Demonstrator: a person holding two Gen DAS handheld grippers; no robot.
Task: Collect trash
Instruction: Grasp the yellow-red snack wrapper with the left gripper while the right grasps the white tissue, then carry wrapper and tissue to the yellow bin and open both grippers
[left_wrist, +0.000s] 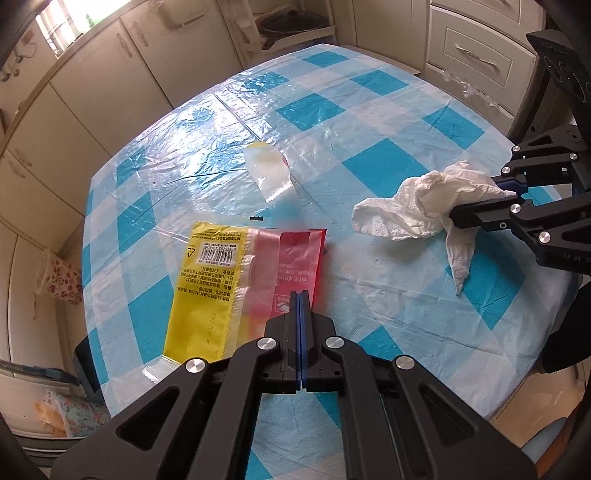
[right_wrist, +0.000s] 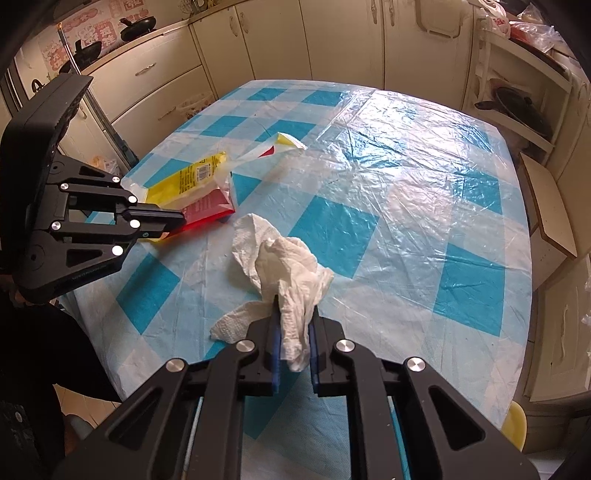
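Observation:
A yellow and red plastic wrapper lies on the blue checked table; my left gripper is shut on its near red edge. The wrapper also shows in the right wrist view, held by the left gripper. A crumpled white paper towel is pinched between the blue pads of my right gripper, which is shut on it just above the table. In the left wrist view the towel hangs from the right gripper. A torn clear and yellow wrapper piece lies further out on the table.
The table is covered with a clear plastic sheet over the blue and white cloth. Cream kitchen cabinets surround it. A shelf with pans stands at the right. A floral bag hangs beside the table's left edge.

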